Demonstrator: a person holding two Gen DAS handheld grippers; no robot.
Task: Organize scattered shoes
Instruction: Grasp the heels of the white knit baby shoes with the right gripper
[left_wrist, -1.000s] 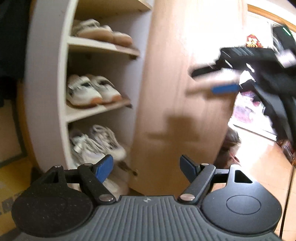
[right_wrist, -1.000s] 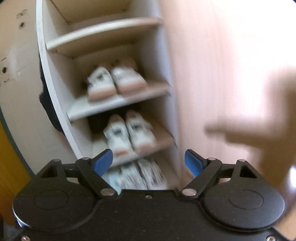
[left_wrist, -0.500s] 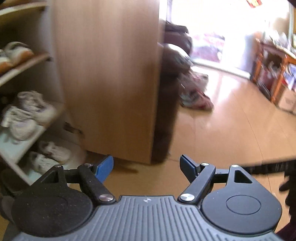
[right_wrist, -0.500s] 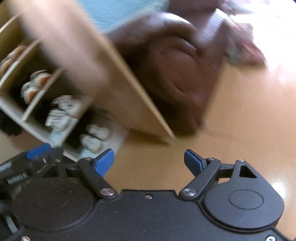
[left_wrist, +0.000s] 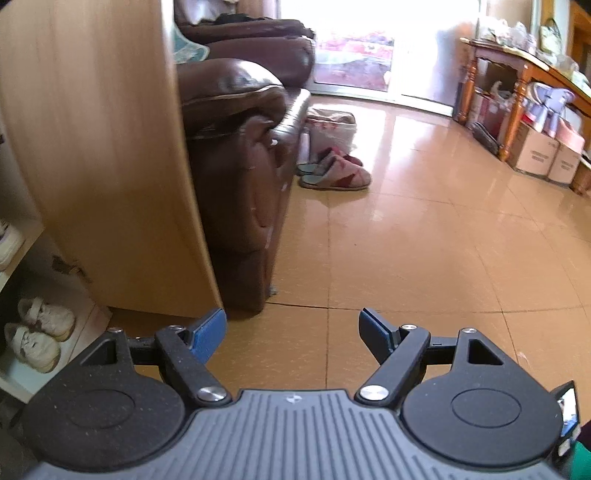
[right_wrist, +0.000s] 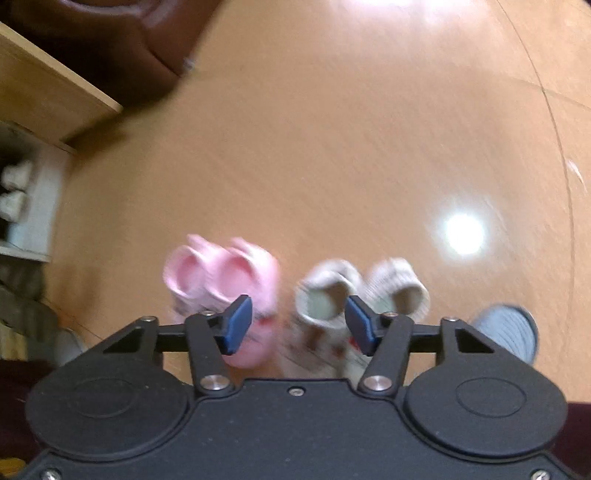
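The pink slippers (right_wrist: 221, 284) lie on the tan floor (right_wrist: 332, 147) right under your right gripper (right_wrist: 297, 325), a little to the left of the gap between its fingers, with the left blue pad in front of the right-hand slipper of that pair. Just beside them to the right sit the beige slippers (right_wrist: 362, 295), and the right blue pad overlaps that pair; whether either pad touches anything is lost in the blur. Your right gripper's jaws have just been closing and stand partly apart, with only floor and slipper edges seen between them, nothing pinched. Further right, a grey shoe toe (right_wrist: 509, 328) pokes out past the gripper body. At the far left of that view the shoe cabinet (right_wrist: 33, 192) shows white shoes on its bottom shelf. Your left gripper (left_wrist: 291, 334) is spread wide and empty over bare floor. To its left the cabinet's wooden side panel (left_wrist: 110, 166) stands against a brown leather sofa (left_wrist: 240, 166), with white sneakers (left_wrist: 37, 332) low on the shelf. Well ahead, past the sofa's end, red-and-beige slippers (left_wrist: 338, 173) rest by a bag (left_wrist: 332, 125); a wooden table (left_wrist: 517, 74) stands far right.
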